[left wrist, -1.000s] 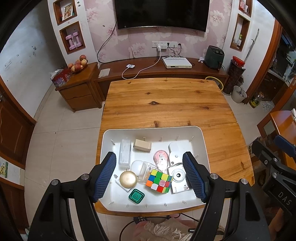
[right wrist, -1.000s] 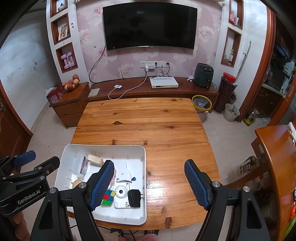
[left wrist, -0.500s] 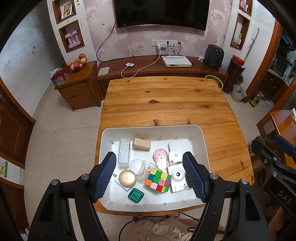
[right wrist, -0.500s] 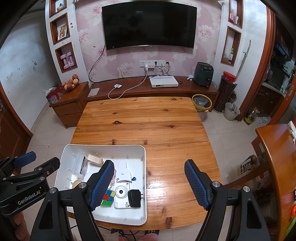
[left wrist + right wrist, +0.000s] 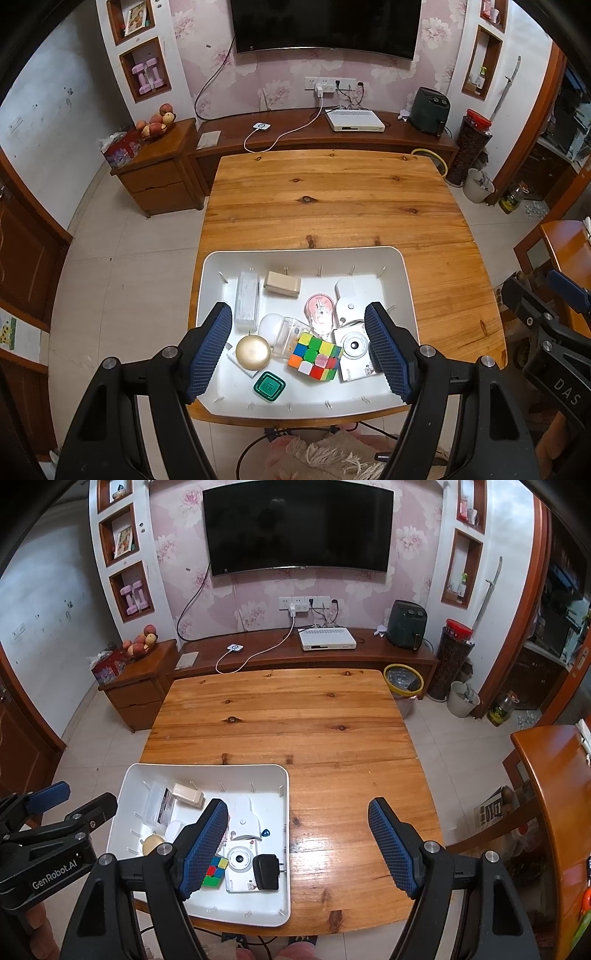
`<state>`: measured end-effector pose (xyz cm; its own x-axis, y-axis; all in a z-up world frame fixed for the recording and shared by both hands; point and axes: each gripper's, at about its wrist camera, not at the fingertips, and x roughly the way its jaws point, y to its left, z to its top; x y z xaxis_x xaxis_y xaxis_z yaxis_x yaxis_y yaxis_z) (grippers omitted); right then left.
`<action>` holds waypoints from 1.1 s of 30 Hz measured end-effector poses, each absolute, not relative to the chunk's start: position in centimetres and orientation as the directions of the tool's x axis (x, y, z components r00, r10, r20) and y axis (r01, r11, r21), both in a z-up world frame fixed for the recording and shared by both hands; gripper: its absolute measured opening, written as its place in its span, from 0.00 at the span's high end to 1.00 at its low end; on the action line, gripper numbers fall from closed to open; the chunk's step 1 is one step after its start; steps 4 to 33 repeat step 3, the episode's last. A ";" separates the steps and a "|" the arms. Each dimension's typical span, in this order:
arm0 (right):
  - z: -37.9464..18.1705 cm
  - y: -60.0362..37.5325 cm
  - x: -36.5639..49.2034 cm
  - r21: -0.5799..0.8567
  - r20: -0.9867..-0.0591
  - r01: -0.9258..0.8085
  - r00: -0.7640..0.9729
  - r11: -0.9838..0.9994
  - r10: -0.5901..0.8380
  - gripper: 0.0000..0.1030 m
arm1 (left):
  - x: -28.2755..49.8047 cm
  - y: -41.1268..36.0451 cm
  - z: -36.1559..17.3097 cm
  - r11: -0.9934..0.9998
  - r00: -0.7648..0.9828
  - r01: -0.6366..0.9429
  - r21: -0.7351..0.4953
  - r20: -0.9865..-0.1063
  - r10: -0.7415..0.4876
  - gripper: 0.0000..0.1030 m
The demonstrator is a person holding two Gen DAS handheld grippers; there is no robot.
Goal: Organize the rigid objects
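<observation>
- Grippers first: your left gripper point(image 5: 299, 350) hangs above the white tray point(image 5: 399, 258), jaws spread wide with nothing between the pads.
- Your right gripper point(image 5: 297, 845) is equally wide apart and holds nothing; its left pad sits over the tray's right half, its right pad over bare wooden table point(image 5: 280, 716).
- You have the tray at the table's near edge, on the left side as your right wrist camera sees it.
- Inside it, a Rubik's cube point(image 5: 314, 356) lies near the front, touching a white instant camera point(image 5: 355, 350) on its right.
- A gold round case point(image 5: 253, 352) sits left of the cube, and a green square box point(image 5: 269, 386) lies just in front, between the two.
- A clear plastic case point(image 5: 290, 338) and a white rounded piece point(image 5: 270, 328) lie side by side behind the cube.
- Farther back you have a frosted long box point(image 5: 246, 300), a beige block point(image 5: 283, 284), a pink mouse point(image 5: 320, 312) and a white holder point(image 5: 347, 301).
- A black charger point(image 5: 267, 872) rests on the camera's right edge in your right wrist view.
</observation>
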<state>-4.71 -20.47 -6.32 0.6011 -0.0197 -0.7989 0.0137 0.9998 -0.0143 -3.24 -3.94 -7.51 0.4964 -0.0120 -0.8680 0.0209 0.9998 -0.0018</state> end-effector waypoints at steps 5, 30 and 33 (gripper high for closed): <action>-6.4 -20.4 -4.7 -0.013 -0.799 0.014 0.601 1.000 -0.019 0.23 | -3.1 -4.0 -7.4 1.000 0.494 0.019 -0.001 -0.869 -0.010 0.25; -6.4 -20.4 -4.7 -0.013 -0.799 0.014 0.601 1.000 -0.019 0.23 | -3.1 -4.0 -7.4 1.000 0.494 0.019 -0.001 -0.869 -0.010 0.25; -6.4 -20.4 -4.7 -0.013 -0.799 0.014 0.601 1.000 -0.019 0.23 | -3.1 -4.0 -7.4 1.000 0.494 0.019 -0.001 -0.869 -0.010 0.25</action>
